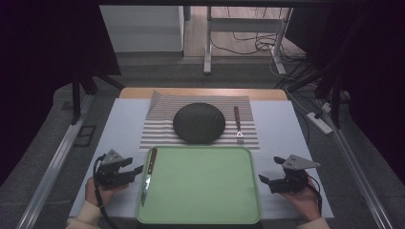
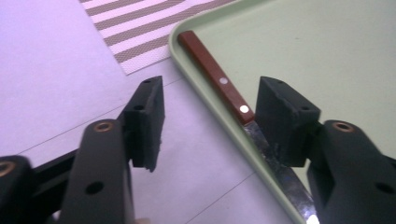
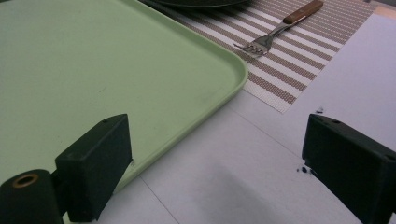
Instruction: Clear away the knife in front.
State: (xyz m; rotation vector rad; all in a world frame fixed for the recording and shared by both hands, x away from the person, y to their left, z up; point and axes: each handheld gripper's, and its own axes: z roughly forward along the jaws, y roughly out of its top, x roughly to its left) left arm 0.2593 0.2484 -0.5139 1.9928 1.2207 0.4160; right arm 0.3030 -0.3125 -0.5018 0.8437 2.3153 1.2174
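left gripper: jaws apart, holding nothing, just off tray's left edge
right gripper: spread wide, empty, at tray's right edge
knife: lying along left edge of green tray

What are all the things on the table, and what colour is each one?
tray: one, light green, front middle of the table.
knife: one, brown handle and silver blade, along the tray's left edge.
placemat: one, brown and white stripes, behind the tray.
plate: one, dark, on the placemat.
fork: one, brown handle, silver tines, on the placemat right of the plate.
table: one, white top.
left hand-held gripper: one, black, jaws open, beside the knife.
right hand-held gripper: one, black, jaws open, right of the tray.
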